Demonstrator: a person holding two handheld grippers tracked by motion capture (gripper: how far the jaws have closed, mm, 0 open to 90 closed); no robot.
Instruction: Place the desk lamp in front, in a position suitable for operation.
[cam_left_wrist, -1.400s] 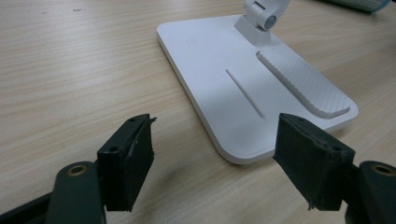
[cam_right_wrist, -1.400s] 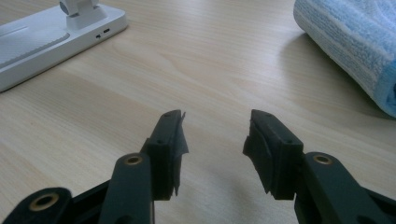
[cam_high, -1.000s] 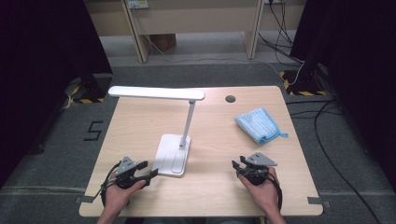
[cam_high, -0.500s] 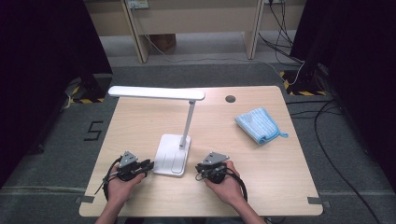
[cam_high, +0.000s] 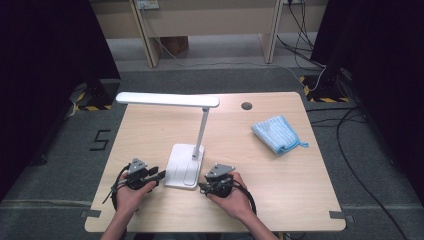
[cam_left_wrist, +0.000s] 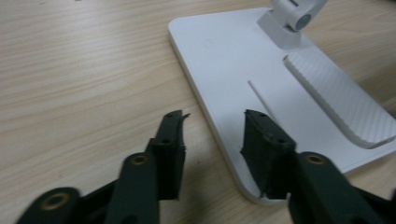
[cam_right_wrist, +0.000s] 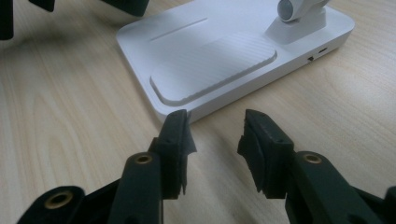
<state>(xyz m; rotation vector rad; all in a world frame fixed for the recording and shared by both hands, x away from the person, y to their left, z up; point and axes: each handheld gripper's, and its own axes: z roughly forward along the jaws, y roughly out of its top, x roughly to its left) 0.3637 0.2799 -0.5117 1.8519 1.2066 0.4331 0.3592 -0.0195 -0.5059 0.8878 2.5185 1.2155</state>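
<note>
Now flanked the white lamp base (cam_high: 184, 166) from both sides: left gripper (cam_left_wrist: 212, 140) half open, jaws just reopened, astride its near edge; right gripper (cam_right_wrist: 215, 135) likewise half spread, empty, just short of its corner. Probably poised to steady or shift it.

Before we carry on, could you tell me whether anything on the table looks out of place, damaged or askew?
Nothing stands out. The white desk lamp stands upright with its base flat on the table, and the blue cloth lies folded to the right. The left gripper and right gripper flank the base, both open and holding nothing.
</note>
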